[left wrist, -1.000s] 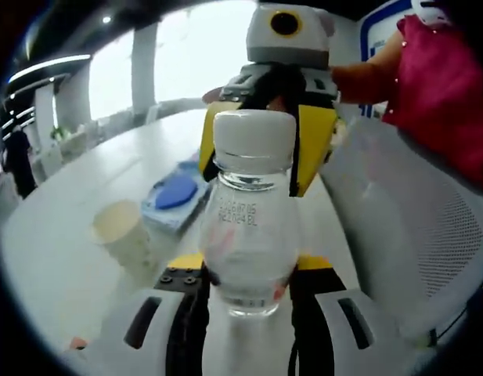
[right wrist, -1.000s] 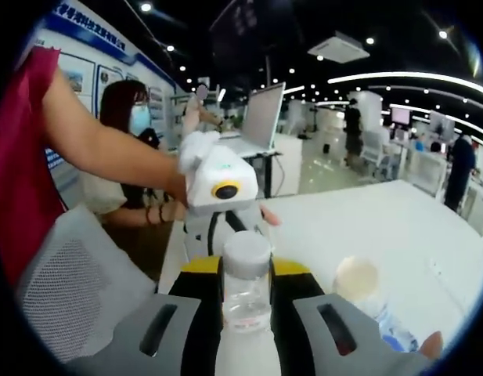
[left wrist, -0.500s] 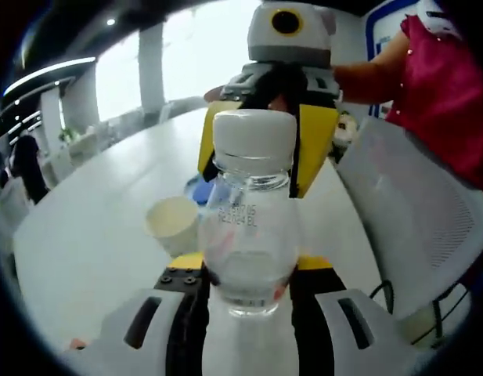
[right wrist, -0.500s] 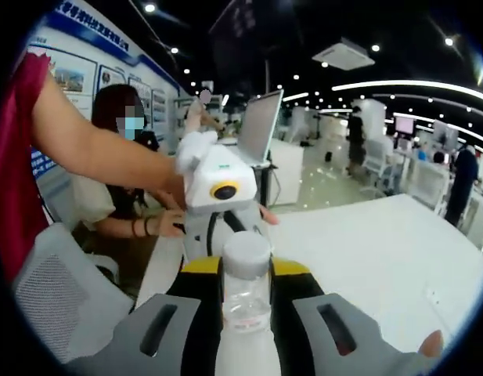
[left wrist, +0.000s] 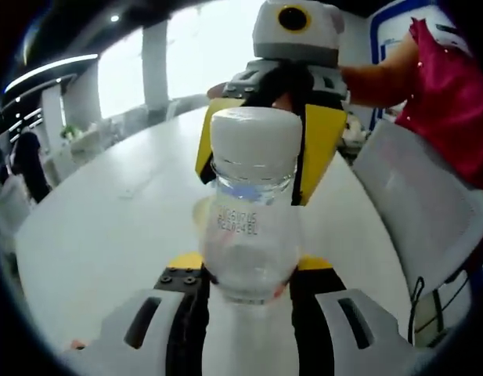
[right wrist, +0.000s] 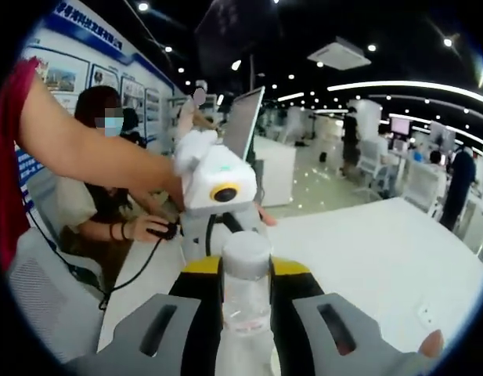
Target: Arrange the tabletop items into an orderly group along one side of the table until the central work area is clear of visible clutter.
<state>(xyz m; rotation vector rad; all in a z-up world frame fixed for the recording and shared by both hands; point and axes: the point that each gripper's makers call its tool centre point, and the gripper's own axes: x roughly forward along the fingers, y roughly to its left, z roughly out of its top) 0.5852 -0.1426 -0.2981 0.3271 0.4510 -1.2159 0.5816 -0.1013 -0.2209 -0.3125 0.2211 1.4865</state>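
One clear plastic bottle [left wrist: 249, 227] with a white cap, printed code on its shoulder, nearly empty. It's up off the white worktop [left wrist: 108, 227], pinched at both ends: left claw [left wrist: 249, 294] clamps one end, right claw [right wrist: 246, 291] the other. Behind it, one pale paper cup [left wrist: 202, 213], mostly hidden.

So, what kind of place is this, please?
Probably an open-plan office or showroom: a long white table, an open laptop on a desk, ceiling spotlights and wall display boards.
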